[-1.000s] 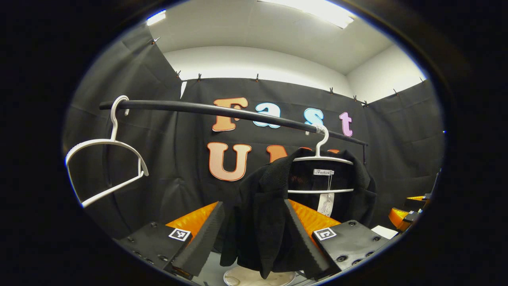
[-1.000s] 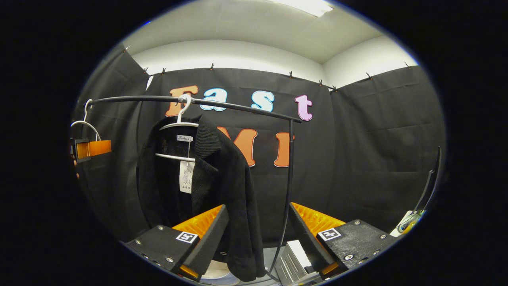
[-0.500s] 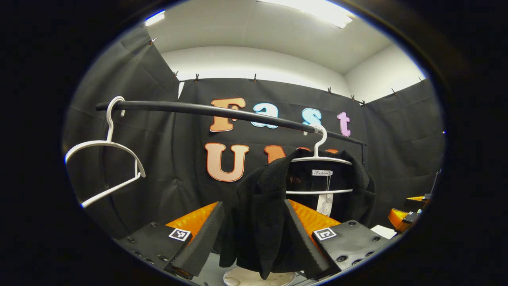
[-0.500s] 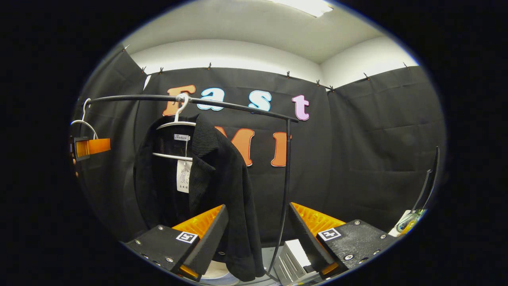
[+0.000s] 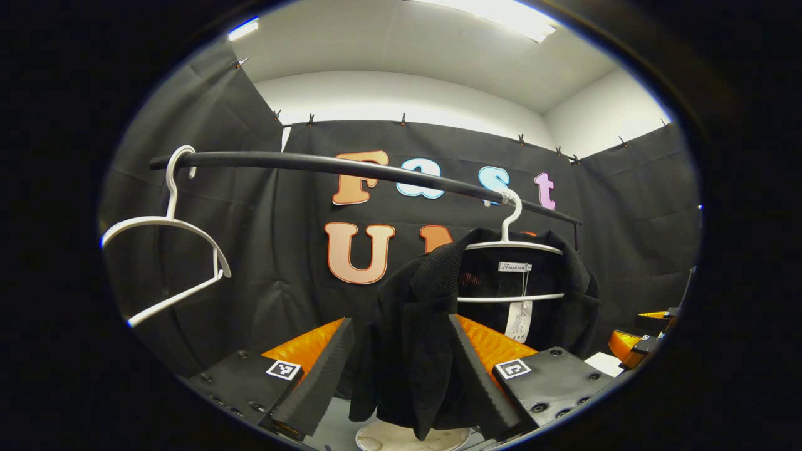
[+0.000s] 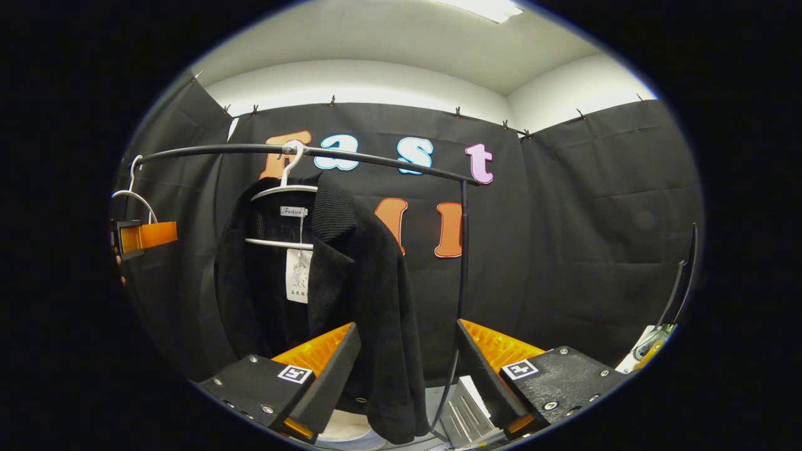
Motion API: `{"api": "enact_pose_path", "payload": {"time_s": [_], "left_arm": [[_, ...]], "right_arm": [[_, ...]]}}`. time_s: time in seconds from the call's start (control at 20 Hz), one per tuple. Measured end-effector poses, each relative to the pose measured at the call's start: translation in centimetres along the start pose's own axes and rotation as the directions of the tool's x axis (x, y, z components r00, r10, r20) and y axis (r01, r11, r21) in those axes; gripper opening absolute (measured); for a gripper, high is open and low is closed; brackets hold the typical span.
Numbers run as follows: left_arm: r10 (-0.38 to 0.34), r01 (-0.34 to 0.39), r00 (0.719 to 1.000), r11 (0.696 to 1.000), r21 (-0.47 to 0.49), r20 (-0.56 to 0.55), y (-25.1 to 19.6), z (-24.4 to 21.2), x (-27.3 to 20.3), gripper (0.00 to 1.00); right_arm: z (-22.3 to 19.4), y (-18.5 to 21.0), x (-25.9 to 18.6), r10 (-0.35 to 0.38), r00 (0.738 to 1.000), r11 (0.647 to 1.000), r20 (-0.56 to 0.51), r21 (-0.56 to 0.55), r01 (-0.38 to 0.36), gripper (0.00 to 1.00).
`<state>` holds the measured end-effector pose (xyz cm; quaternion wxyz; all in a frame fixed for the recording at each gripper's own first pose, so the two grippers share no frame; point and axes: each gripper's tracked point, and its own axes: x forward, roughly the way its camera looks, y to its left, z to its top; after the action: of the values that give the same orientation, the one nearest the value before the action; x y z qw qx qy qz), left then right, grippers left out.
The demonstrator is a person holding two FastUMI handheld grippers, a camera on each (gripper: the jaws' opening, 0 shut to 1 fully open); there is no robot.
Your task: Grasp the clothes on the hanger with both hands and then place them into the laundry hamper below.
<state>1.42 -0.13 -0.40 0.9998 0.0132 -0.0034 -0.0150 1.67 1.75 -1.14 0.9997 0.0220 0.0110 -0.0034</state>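
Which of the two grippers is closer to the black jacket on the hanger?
Probably left: the black jacket hangs between the left gripper's open fingers. The right gripper faces its edge, more toward the rail post.

I am standing in a staged recording booth, not a home. Black cloth wall (image 6: pixel 595 219) panels are clipped up on 3 sides below a plain white ceiling (image 5: pixel 407 56) with strip lights. A thin black metal clothes rail (image 6: pixel 376 160) carries white plastic hangers (image 5: pixel 166 250).
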Motion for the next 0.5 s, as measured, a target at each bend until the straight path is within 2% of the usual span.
{"api": "enact_pose_path", "payload": {"time_s": [0.5], "left_arm": [[0.015,-0.015,1.000,1.000,0.009,-0.022,1.7,-1.3,0.6,1.00]], "right_arm": [[-1.6,5.7,4.2,0.066,0.997,0.992,-0.045,0.113,-0.060,0.94]]}}
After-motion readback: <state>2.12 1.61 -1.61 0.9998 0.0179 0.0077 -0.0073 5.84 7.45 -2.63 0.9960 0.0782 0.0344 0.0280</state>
